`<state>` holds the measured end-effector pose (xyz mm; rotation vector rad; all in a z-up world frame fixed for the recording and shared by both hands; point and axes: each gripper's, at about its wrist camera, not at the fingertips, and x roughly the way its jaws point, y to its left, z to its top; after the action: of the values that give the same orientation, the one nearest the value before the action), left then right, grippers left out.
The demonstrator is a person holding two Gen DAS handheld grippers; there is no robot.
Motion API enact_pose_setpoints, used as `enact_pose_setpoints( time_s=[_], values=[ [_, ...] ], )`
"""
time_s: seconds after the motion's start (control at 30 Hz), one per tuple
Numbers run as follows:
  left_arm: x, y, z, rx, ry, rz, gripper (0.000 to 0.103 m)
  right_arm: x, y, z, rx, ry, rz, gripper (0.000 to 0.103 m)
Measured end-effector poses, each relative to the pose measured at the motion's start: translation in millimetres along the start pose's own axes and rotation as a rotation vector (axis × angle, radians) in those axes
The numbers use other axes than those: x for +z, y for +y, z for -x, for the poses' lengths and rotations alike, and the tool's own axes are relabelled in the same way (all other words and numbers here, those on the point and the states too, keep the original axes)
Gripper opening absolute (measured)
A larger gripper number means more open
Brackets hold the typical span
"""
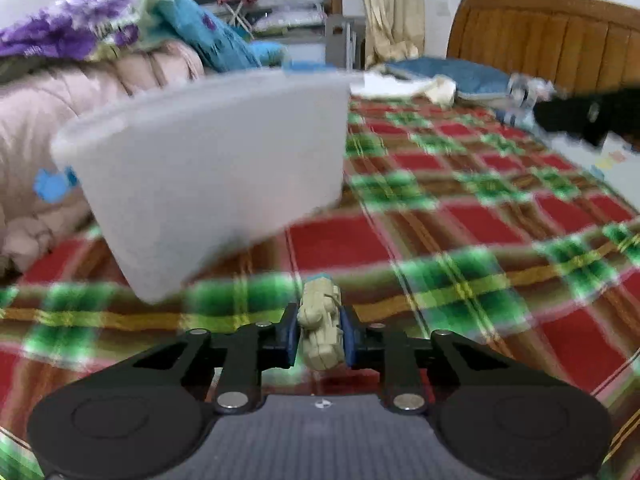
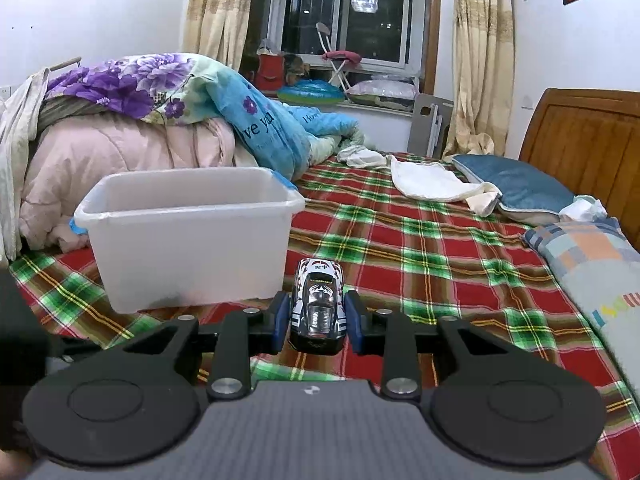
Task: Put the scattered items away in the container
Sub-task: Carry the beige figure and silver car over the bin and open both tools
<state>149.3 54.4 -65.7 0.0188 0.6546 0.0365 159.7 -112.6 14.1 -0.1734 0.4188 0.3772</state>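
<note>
Bed (image 2: 420, 248) — covered by a red-and-green plaid blanket, filling most of both views. Broad bare stretch of plaid to the right of the bin, running back to the pillows. Wooden headboard (image 2: 580, 132) closes the far right edge.

Bedding heap (image 2: 120, 136) — pink quilt under a purple-flowered and blue cover, piled along the left side and rising behind the bin; it walls off that side.

Pillows — a blue pillow (image 2: 516, 188) and a checked pillow (image 2: 592, 256) along the right edge near the headboard, with a white cloth (image 2: 428, 180) lying beside the blue one.

Container (image 2: 188, 236) — translucent white plastic bin, open top, upright on the blanket at left of centre. Its rim stands clear on the front and right sides; the back corner lies close to the blue cover. Blurred in the left wrist view.

Right gripper (image 2: 318, 322) — clenched on a white-and-black toy car (image 2: 318, 308), the blue pads pressing its sides, nose pointing away. Held just right of the bin's front corner, over open blanket.

Left gripper (image 1: 320, 338) — grasping a beige toy vehicle (image 1: 322, 328) between its pads, low over the plaid, the bin ahead and to the left.
</note>
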Motion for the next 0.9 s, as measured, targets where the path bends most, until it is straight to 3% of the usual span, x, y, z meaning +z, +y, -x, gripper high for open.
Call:
enact_pose_setpoints(
  time_s=[0.2, 0.4, 0.67, 0.9],
  values=[
    [49, 24, 43, -0.009, -0.122, 0.024, 0.025, 25, 15, -6, 0.03, -0.052, 0.014, 0.033],
    [95, 53, 59, 0.049, -0.22, 0.035, 0.025, 60, 35, -24, 0.092, -0.114, -0.011, 0.033],
    [122, 102, 25, 0.141, -0.195, 0.099, 0.025, 90, 76, -70, 0.167, -0.113, 0.025, 0.033],
    [132, 123, -14, 0.172, -0.149, 0.099, 0.027, 97, 94, -119, 0.189, -0.045, 0.058, 0.034]
  ],
)
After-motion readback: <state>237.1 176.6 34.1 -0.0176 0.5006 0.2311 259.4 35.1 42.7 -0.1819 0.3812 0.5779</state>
